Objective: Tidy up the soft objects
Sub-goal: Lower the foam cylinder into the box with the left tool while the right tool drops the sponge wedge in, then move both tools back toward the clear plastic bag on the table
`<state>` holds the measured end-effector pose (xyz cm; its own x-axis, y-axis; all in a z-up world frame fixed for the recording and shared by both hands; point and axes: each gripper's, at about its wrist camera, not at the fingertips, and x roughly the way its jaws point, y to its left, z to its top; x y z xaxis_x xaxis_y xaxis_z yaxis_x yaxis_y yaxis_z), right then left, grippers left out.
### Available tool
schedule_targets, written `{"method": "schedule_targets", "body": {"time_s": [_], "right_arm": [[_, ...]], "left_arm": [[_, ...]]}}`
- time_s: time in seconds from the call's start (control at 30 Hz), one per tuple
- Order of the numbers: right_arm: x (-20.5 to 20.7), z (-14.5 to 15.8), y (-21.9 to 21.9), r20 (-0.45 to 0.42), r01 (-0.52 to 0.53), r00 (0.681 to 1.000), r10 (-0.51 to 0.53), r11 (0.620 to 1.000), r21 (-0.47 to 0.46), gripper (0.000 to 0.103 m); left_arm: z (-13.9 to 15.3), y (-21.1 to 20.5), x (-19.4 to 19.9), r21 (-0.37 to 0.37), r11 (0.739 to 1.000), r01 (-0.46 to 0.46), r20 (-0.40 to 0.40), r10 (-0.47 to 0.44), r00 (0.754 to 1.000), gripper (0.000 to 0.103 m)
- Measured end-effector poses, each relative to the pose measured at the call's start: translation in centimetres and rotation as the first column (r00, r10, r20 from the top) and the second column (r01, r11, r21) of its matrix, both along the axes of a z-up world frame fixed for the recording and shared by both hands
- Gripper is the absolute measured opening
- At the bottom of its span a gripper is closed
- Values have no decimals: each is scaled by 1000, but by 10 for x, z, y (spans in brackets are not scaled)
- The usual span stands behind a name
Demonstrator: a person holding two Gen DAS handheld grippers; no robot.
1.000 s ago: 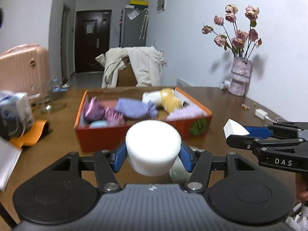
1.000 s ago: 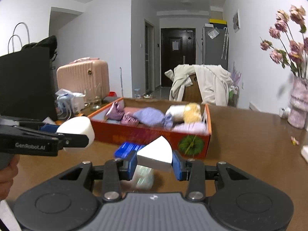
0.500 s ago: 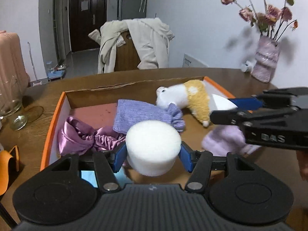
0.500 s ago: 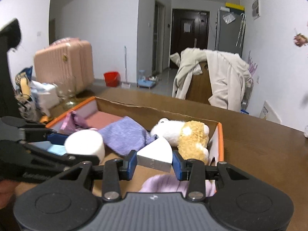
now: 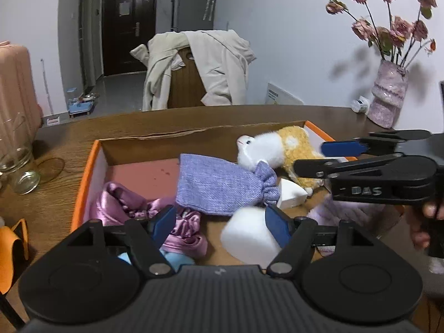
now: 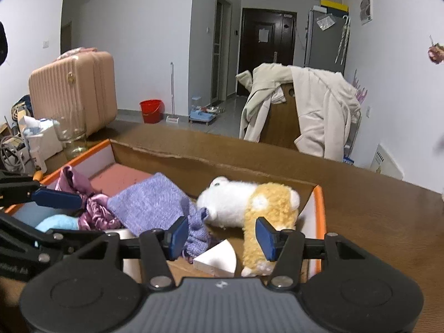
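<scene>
An orange box (image 5: 88, 166) on the wooden table holds soft things. My left gripper (image 5: 219, 223) is open over its near side; a white foam cylinder (image 5: 248, 234) lies in the box by its right finger, free of the jaws. My right gripper (image 6: 220, 234) is open; a white foam wedge (image 6: 217, 259) lies in the box below it and shows in the left wrist view (image 5: 291, 194). A purple knit pouch (image 5: 222, 184), a white and yellow plush toy (image 5: 280, 151), purple satin cloth (image 5: 130, 204) and a light blue item (image 6: 57, 222) also lie in the box (image 6: 319, 219).
A glass jar (image 5: 19, 163) and an orange object (image 5: 14, 244) sit on the table left of the box. A vase of dried roses (image 5: 388, 94) stands at the far right. A chair draped with a cream coat (image 5: 199, 69) stands behind the table.
Both grippers moved over the box and opened. The foam cylinder and the foam wedge left the jaws and now lie in the box.
</scene>
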<state>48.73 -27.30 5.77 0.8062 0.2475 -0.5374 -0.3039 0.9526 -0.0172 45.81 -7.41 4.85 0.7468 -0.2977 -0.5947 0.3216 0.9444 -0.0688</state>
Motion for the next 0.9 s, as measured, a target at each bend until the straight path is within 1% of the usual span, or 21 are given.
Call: {"method": "schedule_targets", "body": {"time_s": [0.1,0.17,0.23,0.3,0.43,0.5,0.63,0.73,0.83,0.9], "right_arm": [[-17,16,-6,26,9,1000,-9,1000,1,57],[-32,26,-9,45,13,999,-12,1000,-6,57],[-51,37,-13,67,14,998,-13,1000,-10,60],[-72,47,-16,90,13,996,-12,1000,-6,63],[-117,62,-19,123,9,992,-9,1000,3,64],[-144,66,-18,142,8,990,-8,1000,0,67],[-201,67,-13,176,-10,984,8,1000,10,70],[-246,62,-10,208,-32,978,28,999,14,78],[-285,53,-4,228,-30,973,25,999,16,81],[-307,46,0,234,-23,972,16,999,23,85]], "left_arm": [[11,6,-12,-3,1000,-17,21,17,1000,73],[21,12,-24,-1,1000,-30,42,30,999,76],[31,18,-38,-3,999,-42,66,42,997,76],[42,24,-55,-10,999,-49,90,50,995,77],[61,34,-94,-23,998,-63,134,66,989,78],[67,38,-116,-24,997,-80,152,82,985,79],[70,43,-169,-26,995,-101,193,104,976,79],[68,45,-214,-38,995,-96,234,102,967,83],[62,45,-256,-62,993,-99,251,111,961,83],[57,44,-278,-66,993,-101,252,115,961,83]]}}
